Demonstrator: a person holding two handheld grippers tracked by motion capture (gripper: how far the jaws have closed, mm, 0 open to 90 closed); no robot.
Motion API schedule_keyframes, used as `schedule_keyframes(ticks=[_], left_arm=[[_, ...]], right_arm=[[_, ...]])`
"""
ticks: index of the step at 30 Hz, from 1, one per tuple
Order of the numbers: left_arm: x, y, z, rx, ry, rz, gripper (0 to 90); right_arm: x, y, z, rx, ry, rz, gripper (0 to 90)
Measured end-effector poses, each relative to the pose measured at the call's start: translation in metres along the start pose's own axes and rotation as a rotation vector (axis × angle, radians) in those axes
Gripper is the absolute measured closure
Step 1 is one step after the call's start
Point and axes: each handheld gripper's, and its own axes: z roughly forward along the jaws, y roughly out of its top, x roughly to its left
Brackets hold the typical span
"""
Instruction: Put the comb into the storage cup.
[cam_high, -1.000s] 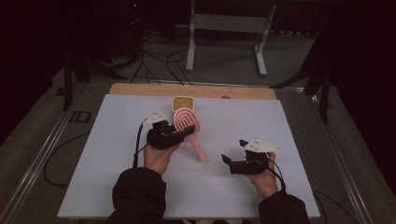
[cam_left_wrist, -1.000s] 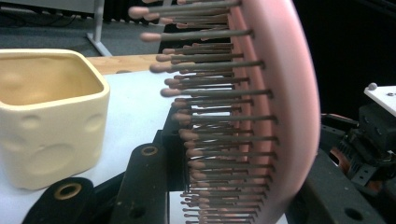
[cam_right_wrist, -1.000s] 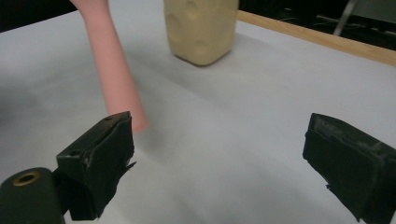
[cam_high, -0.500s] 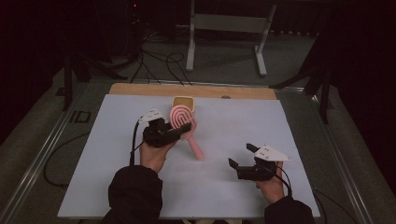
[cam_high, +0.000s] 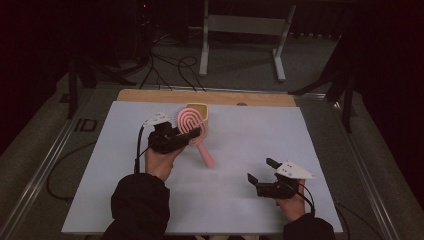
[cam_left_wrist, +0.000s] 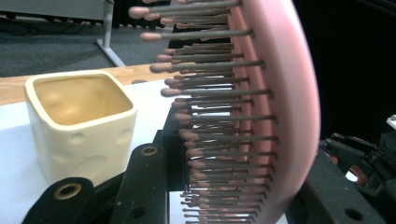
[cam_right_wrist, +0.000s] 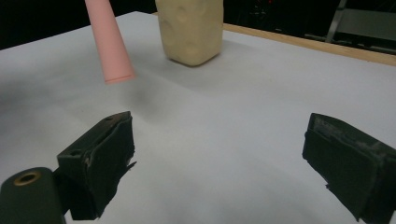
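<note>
Left fingers (cam_left_wrist: 149, 182) around pink hairbrush (cam_left_wrist: 280, 107)

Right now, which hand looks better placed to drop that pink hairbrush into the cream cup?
The left: its fingers already clamp the hairbrush beside the cup. The right gripper is open, farther away.

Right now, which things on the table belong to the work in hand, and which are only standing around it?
In the work:
- pink hairbrush, clamped at its head by the left gripper
- cream square cup, just behind the brush
- right gripper, jaws apart, holding nothing

Standing around:
- white table sheet
- grey metal stand on the floor
- floor cables
</note>
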Motion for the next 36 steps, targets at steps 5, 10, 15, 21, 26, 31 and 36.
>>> schedule_keyframes(ticks=[5,10,15,21,26,31,36], left_arm=[[0.003,0.005,-0.004,-0.012,0.002,-0.001,64.1],[0.005,0.009,-0.006,-0.019,0.005,-0.002,64.1],[0.007,0.010,-0.008,-0.021,0.003,0.000,64.0],[0.008,0.011,-0.009,-0.027,-0.002,0.001,64.1],[0.008,0.012,-0.008,-0.025,-0.005,0.010,64.0],[0.009,0.015,-0.008,-0.025,-0.006,0.021,64.0],[0.010,0.018,-0.009,-0.029,-0.002,0.021,64.0]], right_arm=[[0.001,0.000,-0.001,-0.006,0.002,-0.001,8.5],[0.000,0.000,-0.003,-0.018,0.008,0.010,8.5],[0.001,-0.001,-0.001,-0.010,0.008,0.006,8.6],[0.001,-0.002,-0.001,-0.006,0.007,0.010,8.6],[0.001,-0.002,-0.001,-0.008,0.010,0.010,8.6],[0.000,-0.002,-0.001,-0.007,0.009,0.007,8.7],[0.000,-0.002,-0.001,-0.005,0.010,0.008,9.5]])
